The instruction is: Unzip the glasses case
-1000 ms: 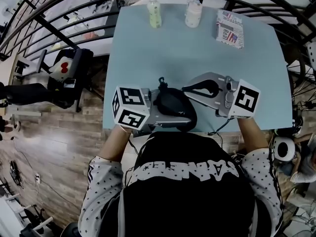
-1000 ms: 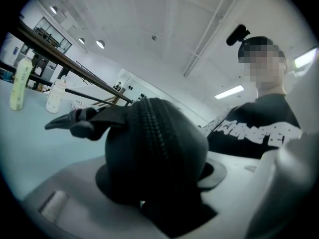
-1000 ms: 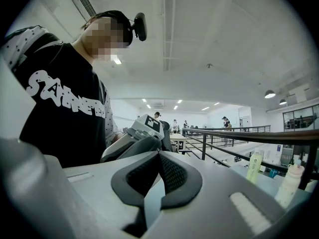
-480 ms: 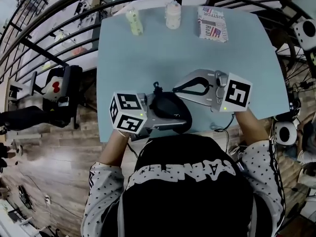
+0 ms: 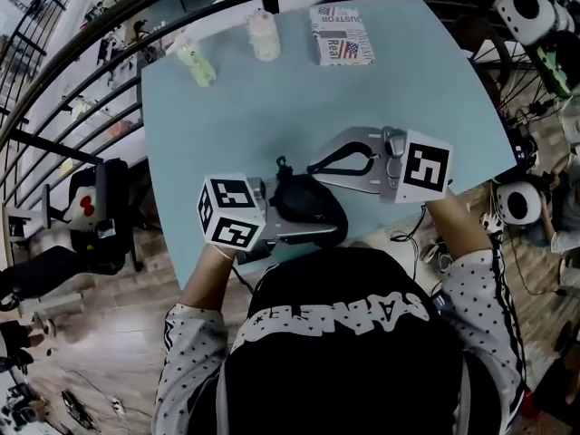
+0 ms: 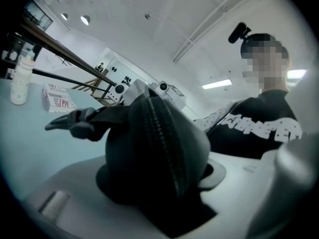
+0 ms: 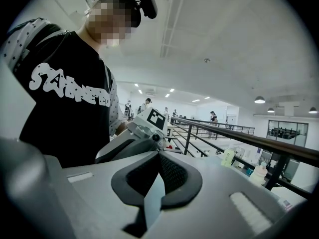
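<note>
Nearest is the person's black shirt [image 5: 344, 361] with white lettering, at the near edge of the pale blue table [image 5: 272, 107]. Just beyond it, on the left, the left gripper [image 5: 292, 217] points to the right over the near edge of the table, its jaws clamped on the black glasses case [image 5: 313, 202]. In the left gripper view the case fills the space between the 2 jaws, with its zip [image 6: 159, 143] closed and running up the middle of its rounded shell, and 1 black pad pressed against it from below. A small dark strap loop [image 5: 281, 165] sticks out from the far left end of the case.

A little farther and to the right, the right gripper [image 5: 317, 166] reaches leftward across the table. Its jaws are together with nothing between them (the right gripper view shows only bare table through the gap ringed by its curved black pads). Its tips lie just beside the far side of the case, close to the strap loop; whether they touch cannot be told.

Well beyond, along the far edge of the table, stand 2 small bottles, a greenish bottle [image 5: 197, 62] to the left and a white bottle [image 5: 264, 39] beside it, then a printed box [image 5: 342, 46] to the right. A black railing [image 7: 239, 136] runs behind the table.
</note>
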`<state>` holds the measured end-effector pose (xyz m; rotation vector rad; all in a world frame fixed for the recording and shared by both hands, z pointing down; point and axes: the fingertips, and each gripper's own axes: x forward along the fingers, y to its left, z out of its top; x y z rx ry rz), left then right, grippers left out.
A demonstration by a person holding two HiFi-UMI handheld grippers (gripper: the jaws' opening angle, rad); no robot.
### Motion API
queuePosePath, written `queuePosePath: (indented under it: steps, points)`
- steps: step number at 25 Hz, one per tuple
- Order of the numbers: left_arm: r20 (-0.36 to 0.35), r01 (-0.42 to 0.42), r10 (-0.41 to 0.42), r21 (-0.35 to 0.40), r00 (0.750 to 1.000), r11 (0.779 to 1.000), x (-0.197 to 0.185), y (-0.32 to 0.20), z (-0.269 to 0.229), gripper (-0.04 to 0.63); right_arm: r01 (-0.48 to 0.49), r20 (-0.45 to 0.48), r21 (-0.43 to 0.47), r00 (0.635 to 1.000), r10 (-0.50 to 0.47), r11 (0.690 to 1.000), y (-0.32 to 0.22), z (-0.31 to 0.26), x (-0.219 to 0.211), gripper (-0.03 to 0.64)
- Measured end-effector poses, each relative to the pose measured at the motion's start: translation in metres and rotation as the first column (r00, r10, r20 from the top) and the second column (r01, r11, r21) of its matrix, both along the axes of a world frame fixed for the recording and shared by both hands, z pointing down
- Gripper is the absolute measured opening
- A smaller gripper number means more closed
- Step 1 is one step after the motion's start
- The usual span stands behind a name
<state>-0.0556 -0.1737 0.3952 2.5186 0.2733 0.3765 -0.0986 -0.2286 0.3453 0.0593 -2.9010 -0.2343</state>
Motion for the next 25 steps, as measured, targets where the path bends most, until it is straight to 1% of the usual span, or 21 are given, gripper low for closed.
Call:
queuePosePath:
  steps: [4,7,10,13,17,21,25]
  points:
    - [0.013,-0.058,0.058,0.003,0.998,0.998,0.004,0.002,0.005,0.0,-0.01,-0.027,0.024,1.0,0.011,1.0,-0.001,0.004,0.003,0.006]
    - [0.02,-0.084,0.084,0.004,0.996,0.996,0.0,0.001,0.009,0.0,-0.009,-0.036,0.034,0.999,0.01,0.999,-0.004,0.006,0.0,0.006]
    - [0.029,-0.101,0.1,0.01,0.995,0.995,0.003,0.003,0.01,0.0,0.012,-0.058,0.053,0.998,-0.009,0.999,-0.002,0.007,0.002,0.006]
    - [0.049,-0.12,0.119,0.019,0.992,0.993,0.009,0.008,0.013,0.0,0.053,-0.095,0.079,0.994,-0.045,0.995,0.002,0.009,0.008,0.006]
    - [0.072,-0.12,0.117,0.027,0.99,0.992,0.024,0.014,0.014,0.0,0.1,-0.118,0.088,0.989,-0.089,0.991,0.007,0.006,0.019,0.006]
    - [0.083,-0.1,0.097,0.031,0.992,0.994,0.019,0.013,0.015,0.0,0.135,-0.142,0.095,0.982,-0.121,0.986,0.007,0.008,0.012,0.006]
    - [0.105,-0.106,0.103,0.026,0.989,0.994,0.014,0.015,0.02,0.0,0.18,-0.191,0.113,0.969,-0.156,0.977,0.008,0.012,0.005,0.006]
